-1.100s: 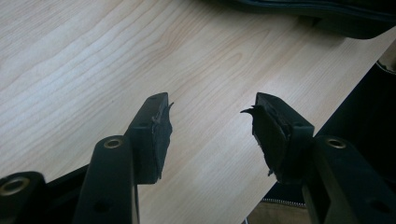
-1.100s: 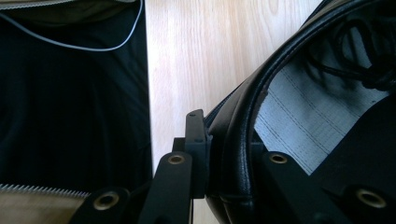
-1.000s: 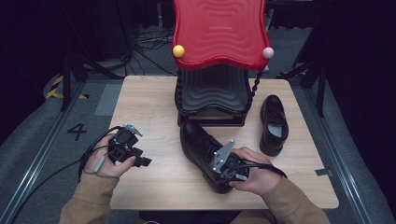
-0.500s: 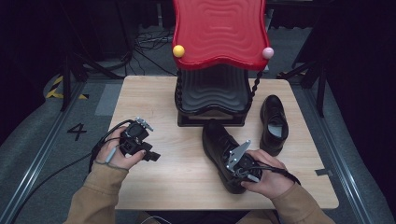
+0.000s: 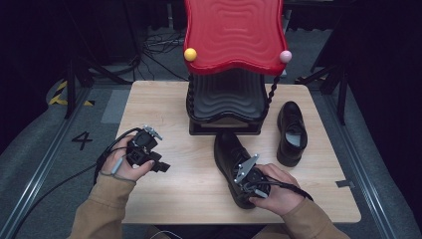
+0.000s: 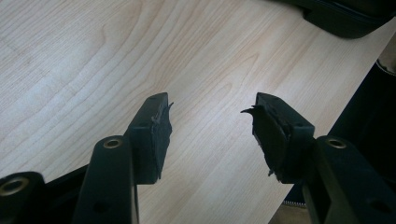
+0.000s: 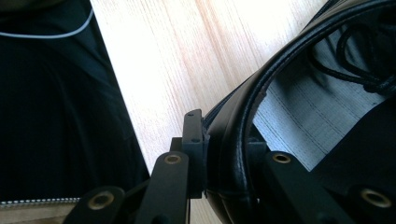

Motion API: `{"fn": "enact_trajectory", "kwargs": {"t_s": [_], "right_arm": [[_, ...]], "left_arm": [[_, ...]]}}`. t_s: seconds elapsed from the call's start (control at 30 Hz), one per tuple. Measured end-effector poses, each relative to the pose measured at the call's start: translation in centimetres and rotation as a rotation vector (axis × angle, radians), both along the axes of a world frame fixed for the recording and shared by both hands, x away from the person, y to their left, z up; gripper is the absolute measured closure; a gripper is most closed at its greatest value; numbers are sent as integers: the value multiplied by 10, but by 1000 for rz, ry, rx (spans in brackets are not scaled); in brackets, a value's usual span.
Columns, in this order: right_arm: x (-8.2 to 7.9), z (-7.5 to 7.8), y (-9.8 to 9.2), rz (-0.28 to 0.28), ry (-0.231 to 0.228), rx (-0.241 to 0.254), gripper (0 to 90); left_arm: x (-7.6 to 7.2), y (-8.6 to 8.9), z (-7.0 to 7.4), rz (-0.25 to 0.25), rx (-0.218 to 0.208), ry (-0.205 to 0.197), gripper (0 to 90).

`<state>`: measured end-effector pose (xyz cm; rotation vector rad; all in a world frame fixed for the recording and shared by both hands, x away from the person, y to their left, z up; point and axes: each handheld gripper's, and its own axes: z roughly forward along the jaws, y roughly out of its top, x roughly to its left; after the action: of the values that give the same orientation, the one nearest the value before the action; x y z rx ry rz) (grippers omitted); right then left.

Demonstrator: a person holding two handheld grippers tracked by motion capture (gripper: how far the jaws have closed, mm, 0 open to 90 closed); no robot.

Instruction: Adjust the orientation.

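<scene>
Shoe (image 5: 230,157) in hand — the right gripper (image 5: 247,180) clamps its heel collar near the table's (image 5: 159,99) front edge. Its mate (image 5: 291,132) waits by the rack (image 5: 225,102) — the left gripper (image 5: 149,160) hangs open, empty; pairing looks unfinished.

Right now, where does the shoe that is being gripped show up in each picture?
High view: the gripped shoe lies low and right of centre, its heel at the right gripper.
Left gripper view: a dark edge at the top right may be it; I cannot tell.
Right gripper view: its collar stands between the jaws, at centre right.
Shared landmark: the table.
</scene>
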<state>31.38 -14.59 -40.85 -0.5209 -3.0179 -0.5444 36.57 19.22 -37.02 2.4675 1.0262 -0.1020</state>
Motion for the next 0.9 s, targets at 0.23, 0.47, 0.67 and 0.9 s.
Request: {"fn": "enact_trajectory", "kwargs": {"t_s": [0.23, 0.47, 0.67, 0.9], "right_arm": [[-1, 3, -6, -21, 68, 21, 802], [1, 5, -14, -16, 87, 6, 807], [2, 4, -16, -19, 101, 7, 796], [3, 25, -35, -58, 60, 122, 716]], "left_arm": [[2, -1, 0, -3, -1, 0, 473], [3, -1, 0, -7, -4, -2, 471], [3, -1, 0, -6, -7, 0, 470], [4, 0, 1, -6, -10, -2, 469]]}}
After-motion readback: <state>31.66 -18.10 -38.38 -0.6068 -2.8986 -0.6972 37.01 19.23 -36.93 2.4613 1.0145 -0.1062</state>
